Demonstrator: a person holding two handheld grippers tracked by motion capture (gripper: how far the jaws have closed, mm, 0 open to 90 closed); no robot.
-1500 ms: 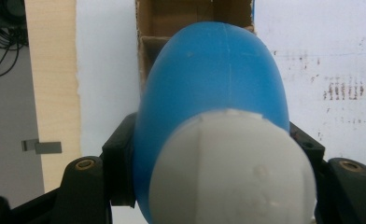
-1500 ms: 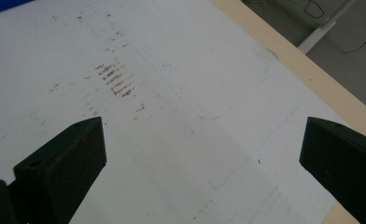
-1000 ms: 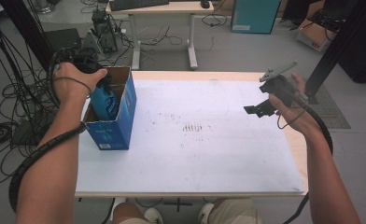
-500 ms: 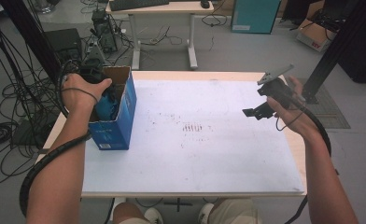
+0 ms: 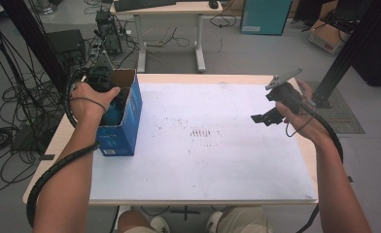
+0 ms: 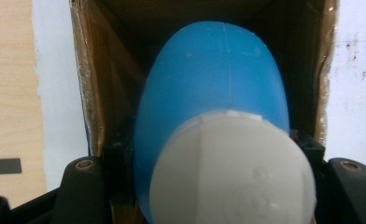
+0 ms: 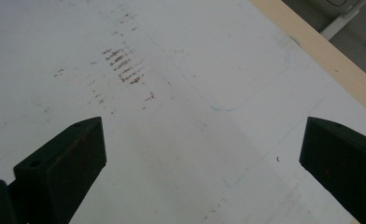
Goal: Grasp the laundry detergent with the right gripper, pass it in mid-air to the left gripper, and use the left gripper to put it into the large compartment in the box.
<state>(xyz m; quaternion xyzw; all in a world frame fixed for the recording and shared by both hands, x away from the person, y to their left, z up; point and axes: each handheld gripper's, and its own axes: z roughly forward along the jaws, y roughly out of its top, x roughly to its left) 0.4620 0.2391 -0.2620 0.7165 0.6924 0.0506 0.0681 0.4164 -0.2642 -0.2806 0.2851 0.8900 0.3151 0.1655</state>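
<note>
A blue bottle (image 6: 214,79) with a white cap (image 6: 232,172) is clamped between the black jaws of my left gripper (image 6: 214,163). It points down into an open blue cardboard box (image 5: 123,126) with brown inner walls (image 6: 102,93). In the high view the box stands at the table's left edge, and the left hand and left gripper (image 5: 101,82) are over its opening, with part of the bottle (image 5: 112,115) showing inside. My right gripper (image 5: 261,118) hangs open above the table's right side, and nothing is between its jaws in its own view (image 7: 202,154).
A white mat (image 5: 203,160) with dark scuff marks (image 5: 200,132) covers the wooden table. The table's wooden edge (image 7: 321,51) runs near the right gripper. Behind the table stand a desk (image 5: 169,7), cables (image 5: 13,97) on the floor at left, and a black post (image 5: 354,43) at right.
The left hand has sunk with the blue bottle, taking it deeper into the blue box. The right gripper has stayed where it was.
</note>
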